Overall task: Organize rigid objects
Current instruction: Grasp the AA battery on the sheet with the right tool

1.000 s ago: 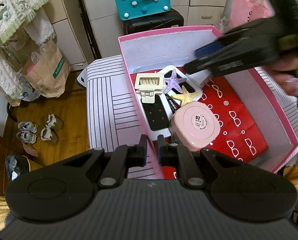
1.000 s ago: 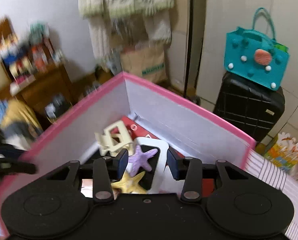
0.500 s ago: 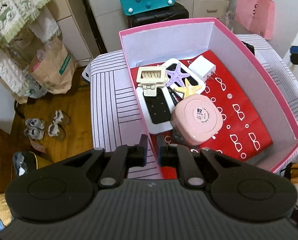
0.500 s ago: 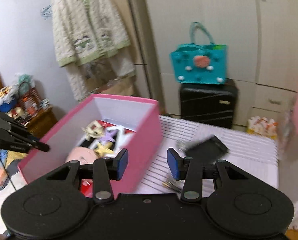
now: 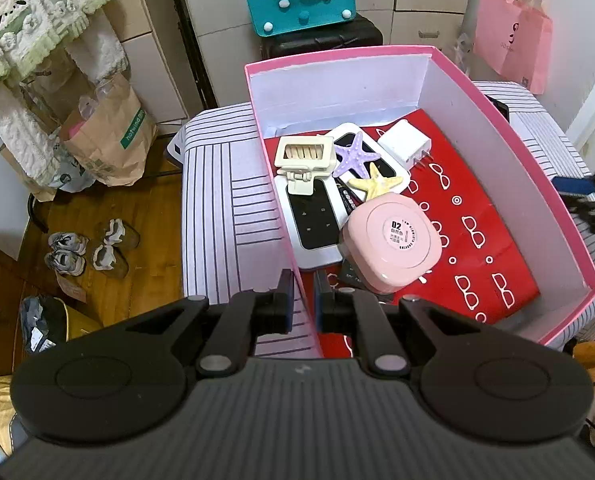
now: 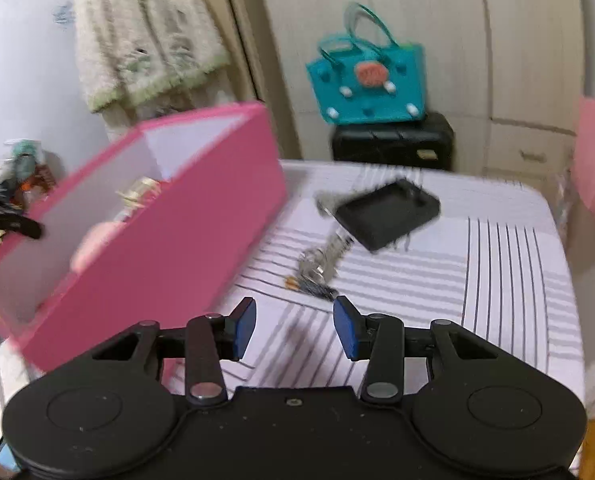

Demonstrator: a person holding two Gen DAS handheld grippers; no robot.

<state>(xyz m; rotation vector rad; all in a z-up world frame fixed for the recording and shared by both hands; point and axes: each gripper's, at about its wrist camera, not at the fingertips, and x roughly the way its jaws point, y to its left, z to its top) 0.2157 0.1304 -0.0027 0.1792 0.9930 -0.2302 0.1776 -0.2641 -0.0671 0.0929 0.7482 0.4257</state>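
The left gripper [image 5: 300,296] is clamping its jaws on the near left wall of the pink box [image 5: 513,128], which is sitting on the striped table [image 6: 497,248]. The right gripper [image 6: 294,327] is hovering with jaws wide apart, gripping nothing, facing a black tray [image 6: 387,215] and blurred metal items [image 6: 321,264]. Inside the box, the pink case [image 5: 391,242] is displaying "02"; its smaller print is illegible.

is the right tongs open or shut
Open: the right tongs show a wide gap between the blue pads, nothing held, above the striped cloth.
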